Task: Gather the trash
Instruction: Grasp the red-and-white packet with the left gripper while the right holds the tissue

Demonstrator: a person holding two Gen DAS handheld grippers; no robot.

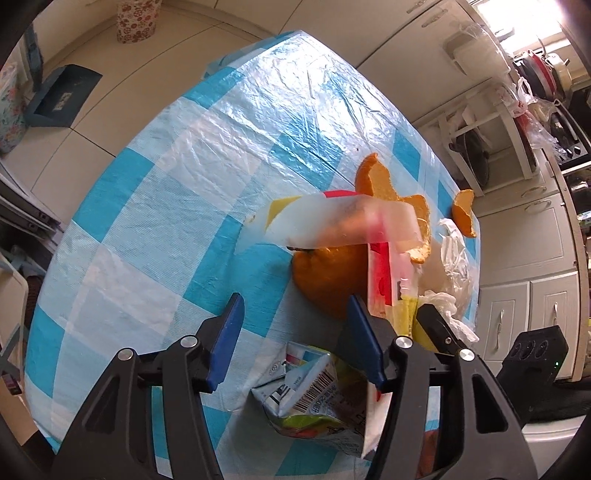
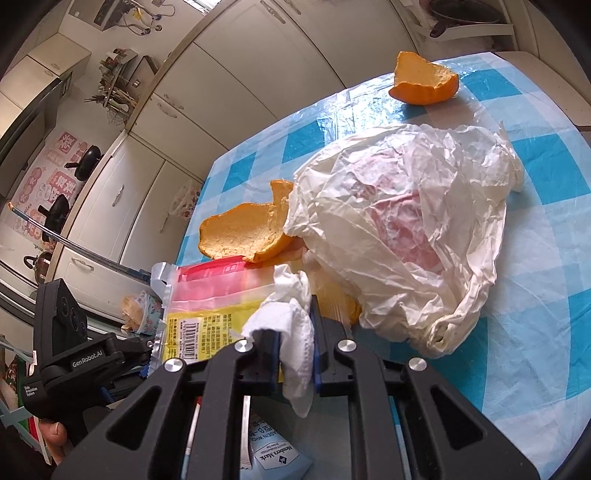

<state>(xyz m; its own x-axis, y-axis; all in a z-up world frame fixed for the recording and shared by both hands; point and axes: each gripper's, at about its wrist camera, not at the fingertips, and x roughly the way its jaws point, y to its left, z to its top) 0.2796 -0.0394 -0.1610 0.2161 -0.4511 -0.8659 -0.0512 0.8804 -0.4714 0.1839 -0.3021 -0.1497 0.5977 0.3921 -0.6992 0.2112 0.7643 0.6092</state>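
My left gripper [image 1: 295, 317] is open above the blue checked tablecloth [image 1: 155, 206], with nothing between its blue pads. A red, yellow and clear snack wrapper [image 1: 340, 218] hangs in front of it, over a large orange peel [image 1: 328, 273]. A crushed drink carton [image 1: 314, 398] lies just under the left gripper. My right gripper [image 2: 293, 332] is shut on a crumpled white tissue [image 2: 291, 325]. The snack wrapper [image 2: 207, 295] lies to its left. A crumpled white plastic bag [image 2: 402, 229] lies ahead of it, with orange peels [image 2: 240, 236] beside it and another peel [image 2: 424, 81] farther off.
White kitchen cabinets [image 2: 229, 85] stand beyond the table's far edge. A blue dustpan [image 1: 62, 96] and a floral bin [image 1: 135, 20] stand on the tiled floor past the table. A white packet [image 2: 277, 458] lies under the right gripper. The table edge curves close on the left.
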